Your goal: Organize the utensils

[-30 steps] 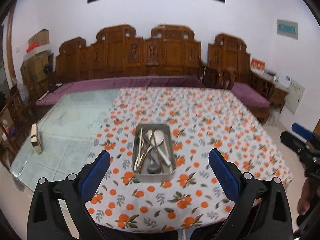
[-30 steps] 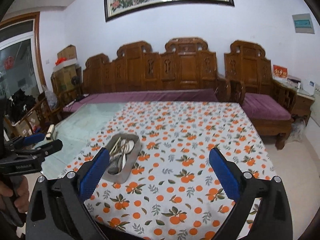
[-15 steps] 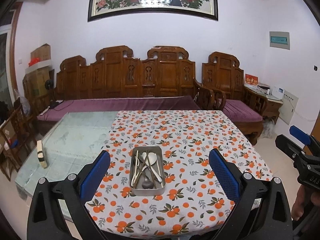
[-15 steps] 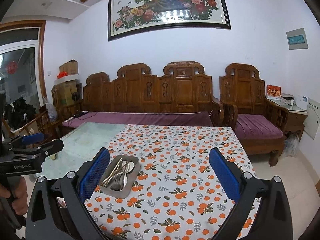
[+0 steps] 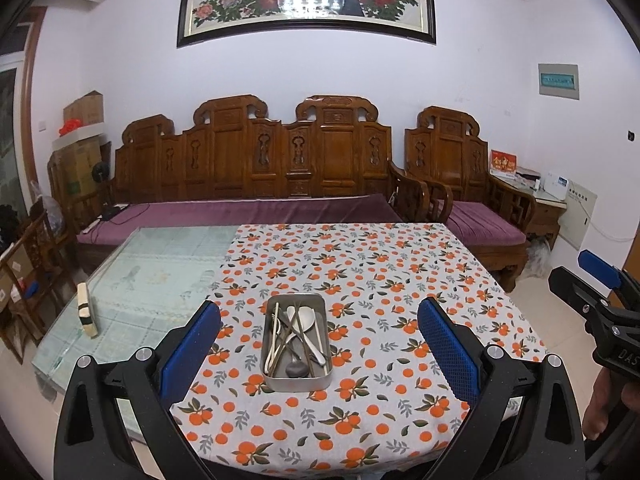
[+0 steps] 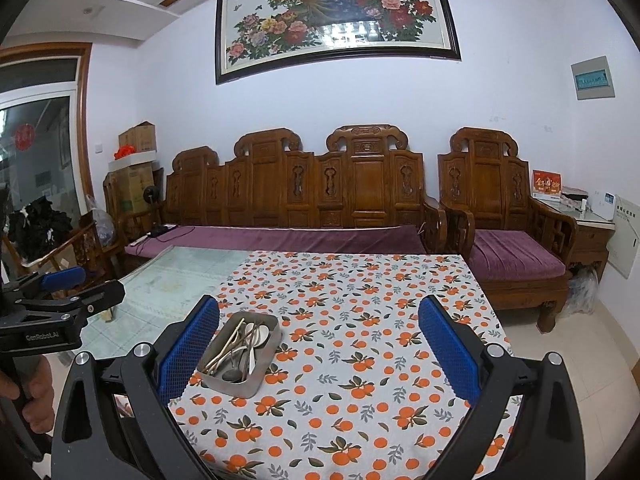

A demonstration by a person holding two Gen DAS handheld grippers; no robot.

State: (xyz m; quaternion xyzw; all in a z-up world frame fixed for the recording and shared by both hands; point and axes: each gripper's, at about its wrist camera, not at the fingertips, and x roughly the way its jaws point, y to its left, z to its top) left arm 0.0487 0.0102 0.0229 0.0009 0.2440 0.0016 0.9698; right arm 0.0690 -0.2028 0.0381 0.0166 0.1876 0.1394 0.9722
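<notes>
My left gripper [image 5: 318, 344] and right gripper [image 6: 318, 344] hang wide open above the rectangular metal tray [image 5: 297, 383] of jumbled steel utensils [image 5: 298, 336] on the orange-print tablecloth [image 5: 380, 280].

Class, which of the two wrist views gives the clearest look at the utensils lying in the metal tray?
The left wrist view. The metal tray sits centred between the open jaws, seen from above, so the utensils show along their length. The right wrist view shows the tray off to the left at an angle, close beside one blue pad, its contents bunched together.
</notes>
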